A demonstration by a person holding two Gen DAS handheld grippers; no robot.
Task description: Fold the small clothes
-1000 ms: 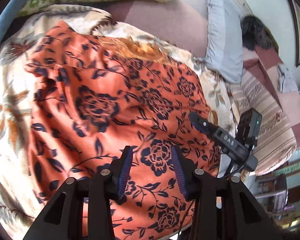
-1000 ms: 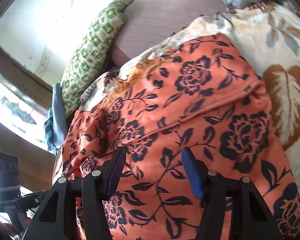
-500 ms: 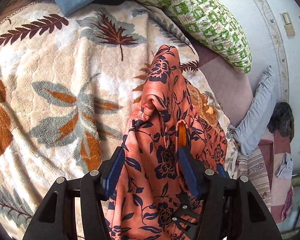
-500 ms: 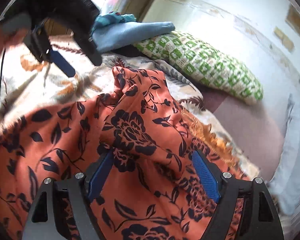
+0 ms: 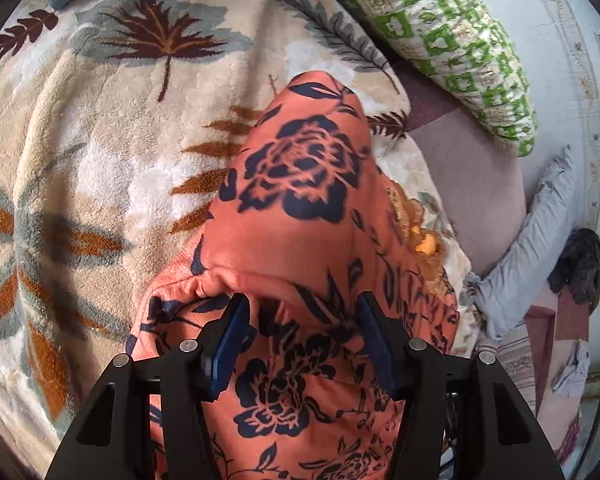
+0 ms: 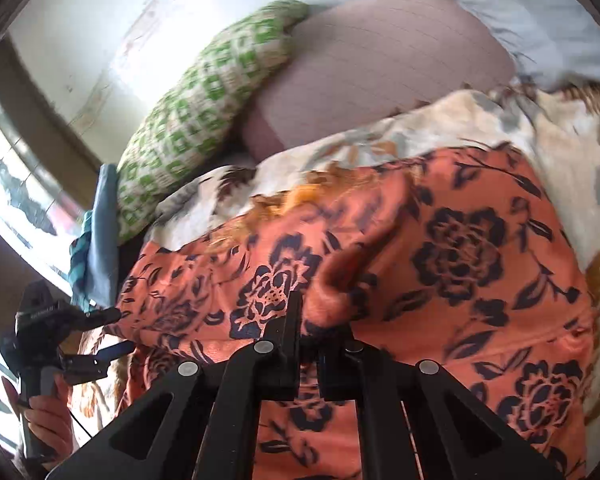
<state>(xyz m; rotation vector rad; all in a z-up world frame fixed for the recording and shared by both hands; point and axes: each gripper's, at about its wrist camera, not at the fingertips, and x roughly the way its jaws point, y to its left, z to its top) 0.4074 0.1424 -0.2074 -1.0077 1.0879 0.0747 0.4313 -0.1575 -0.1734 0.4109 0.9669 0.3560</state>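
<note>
A: Orange floral garment [image 5: 300,216] lay bunched on the leaf blanket [image 5: 100,140]. Right gripper [image 6: 310,344] had just snapped closed, pinching a fold of it.

B: Left gripper [image 5: 304,336]?

A: Jaws apart, cloth between, pads not pressing; they'd just narrowed a bit.

B: Risk?

A: One-sided hold. A pull would probably drag the garment crooked or slip the thin pinch.
</note>
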